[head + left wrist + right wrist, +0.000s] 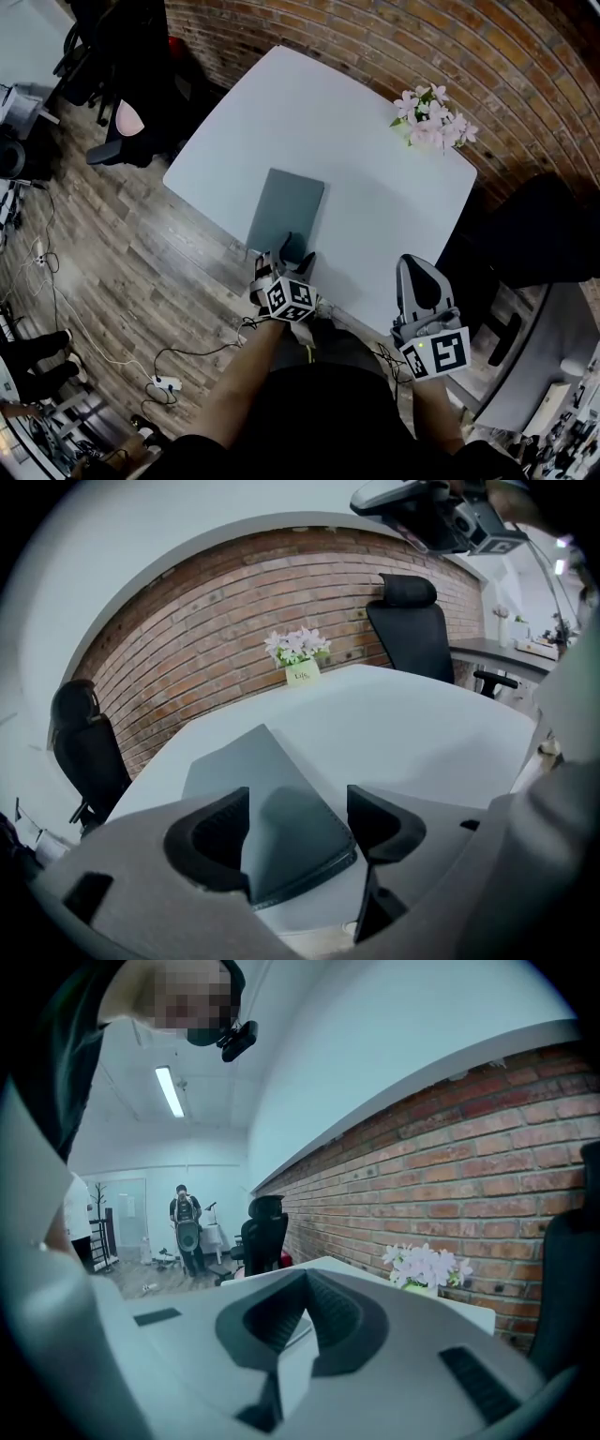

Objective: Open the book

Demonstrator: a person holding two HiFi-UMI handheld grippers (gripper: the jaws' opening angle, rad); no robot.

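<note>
A closed grey book (286,211) lies flat on the white table (375,178), close to the near left edge. My left gripper (292,251) points down at the book's near end. In the left gripper view the gripper (298,829) is open wide, and the book's (281,808) near corner lies between the jaws without either pad touching it. My right gripper (418,274) hangs over the table's near edge, well right of the book. In the right gripper view the gripper (305,1283) is shut, with nothing between its fingers.
A pot of pink flowers (432,118) stands at the table's far right corner by the brick wall (375,37). Black office chairs sit left (131,75) and right (539,234) of the table. Cables (169,361) lie on the wooden floor. A person (185,1227) stands far off.
</note>
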